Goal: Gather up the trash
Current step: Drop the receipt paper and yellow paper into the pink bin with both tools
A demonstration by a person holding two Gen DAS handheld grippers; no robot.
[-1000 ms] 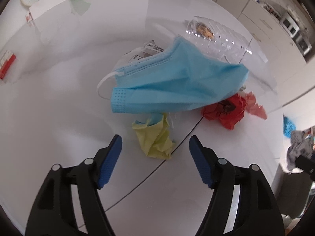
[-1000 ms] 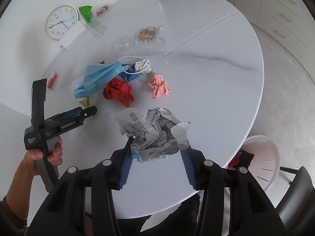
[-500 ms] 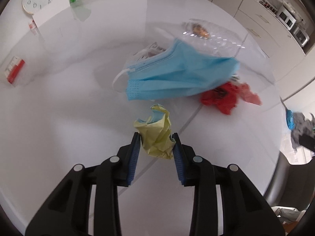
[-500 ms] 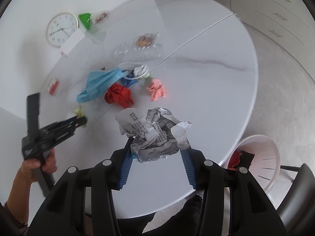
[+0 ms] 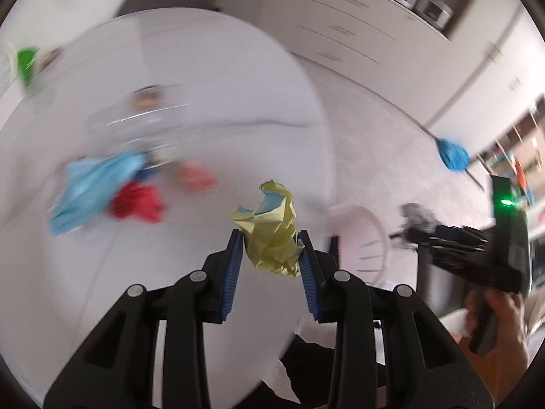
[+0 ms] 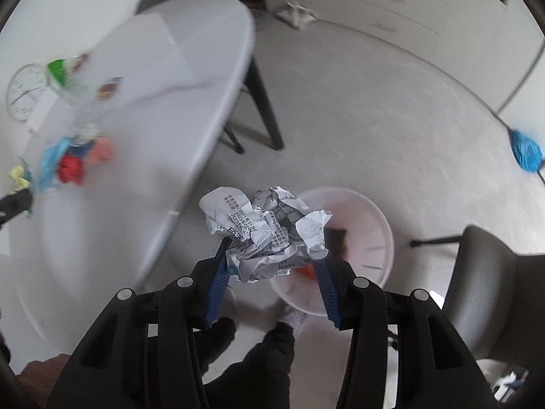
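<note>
table (image 5: 204, 68): big white round one, blurry in both my views, taking up the left side of each. I'm using it as my landmark for everything below.
chair (image 6: 483, 272): grey, standing on the floor well off the table's right edge, just past the bin.
bin (image 6: 378, 218): pale pink round basket, sitting on the floor right beside the table's near right edge. Something dark and something red are lying inside it.
right gripper (image 6: 272, 262): pointing down, off the table and over the bin's near rim. My blue pads are pinching the paper ball, one on each side.
left gripper (image 5: 270, 255): hanging above the table's near right part, pads clamping the yellow wad, which is clear of the tabletop.
paper ball (image 6: 265, 228): crumpled white printed paper, bulging out above my right pads, partly covering the bin.
blue face mask (image 5: 92, 184): lying on the table's left part, smeared by blur.
mop head (image 6: 526, 150): blue, on the floor far off to the table's right.
red scrap (image 5: 138, 201): on the table, touching the mask's right edge.
yellow wad (image 5: 270, 235): crumpled, with a bit of blue showing at its top.
pink scrap (image 5: 197, 177): on the table just right of the red one.
</note>
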